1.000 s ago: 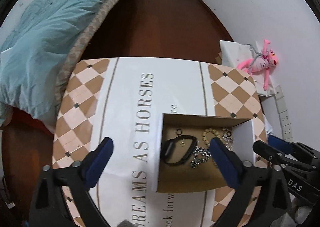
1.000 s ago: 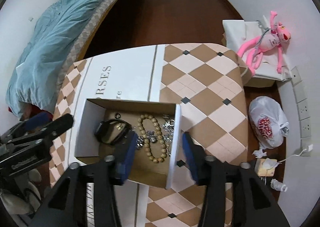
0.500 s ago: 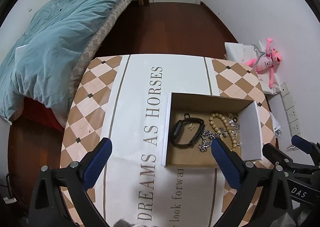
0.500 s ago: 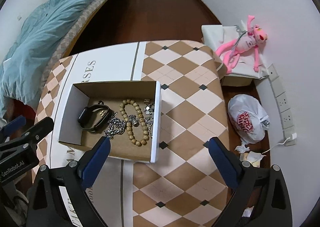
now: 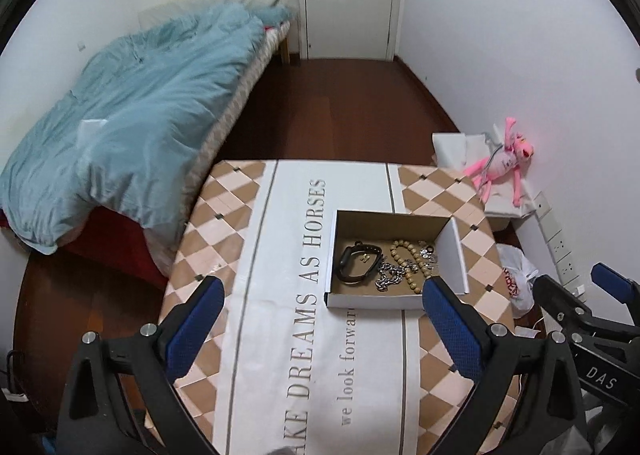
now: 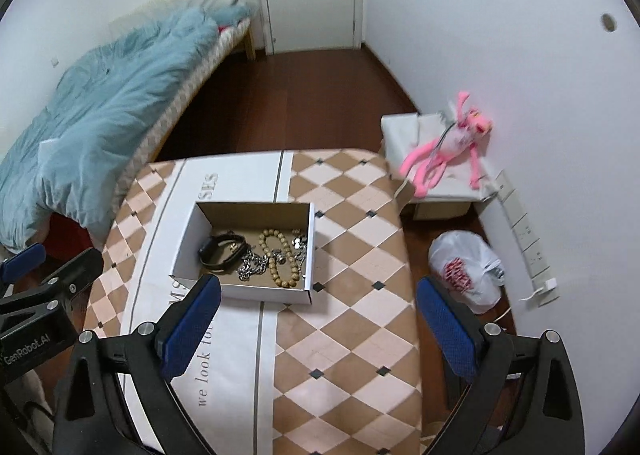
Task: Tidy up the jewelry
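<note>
Left wrist view: the worktop point(image 5: 280, 255) cloth reads "DREAMS AS HORSES" and "we look forwar", its near words cut off by the frame edge. The right tool point(image 6: 316, 319) carries "DAS"; the left tool point(image 5: 320, 319) carries "GenRobot.AI". Both tools' jaws stand wide apart, empty. The cardboard box point(image 5: 394, 301) sits right of the lettering, holding a black band point(image 5: 356, 263), wooden beads point(image 5: 404, 261) and a silver chain point(image 5: 386, 279); small pieces by its right wall are unclear. Both tools have pulled back from the box since earlier, and the right tool's jaws have just been opening.

A tan-and-cream diamond-checked cloth point(image 6: 352, 255) is covering the table. A blue quilt point(image 5: 132, 123) is lying far left; a pink toy point(image 6: 448, 153) is sitting far right.
</note>
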`<state>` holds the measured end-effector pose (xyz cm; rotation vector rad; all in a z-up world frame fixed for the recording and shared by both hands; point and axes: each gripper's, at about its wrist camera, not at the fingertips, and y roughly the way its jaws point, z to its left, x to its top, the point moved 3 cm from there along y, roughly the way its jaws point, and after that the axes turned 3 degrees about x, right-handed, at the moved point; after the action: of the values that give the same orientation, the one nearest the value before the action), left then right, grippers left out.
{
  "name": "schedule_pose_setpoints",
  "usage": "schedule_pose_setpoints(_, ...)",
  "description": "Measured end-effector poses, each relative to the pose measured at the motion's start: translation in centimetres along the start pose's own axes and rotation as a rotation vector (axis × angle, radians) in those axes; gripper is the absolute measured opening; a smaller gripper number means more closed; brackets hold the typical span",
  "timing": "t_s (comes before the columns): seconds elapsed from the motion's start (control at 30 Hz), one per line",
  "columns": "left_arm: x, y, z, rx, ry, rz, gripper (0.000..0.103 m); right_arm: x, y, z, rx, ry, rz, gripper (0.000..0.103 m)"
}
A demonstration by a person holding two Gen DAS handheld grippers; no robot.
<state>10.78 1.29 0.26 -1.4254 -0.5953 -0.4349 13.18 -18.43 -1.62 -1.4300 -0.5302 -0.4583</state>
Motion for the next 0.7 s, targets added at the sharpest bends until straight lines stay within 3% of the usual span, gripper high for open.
schedule_pose_setpoints(0.37, -1.1, -7.2, 0.8, -0.013, -0.007, -0.084, 0.101, -1.5, -9.5, 0.4, 0.005, -0.001, -0.124, 0.100)
schedule_pose_setpoints(0.7, -1.8, -10.7, 1.3, -0.023, -0.013, -0.119, 0.101, -1.9, -14.0, 1.8, 0.019, -0.038, -0.176, 0.103)
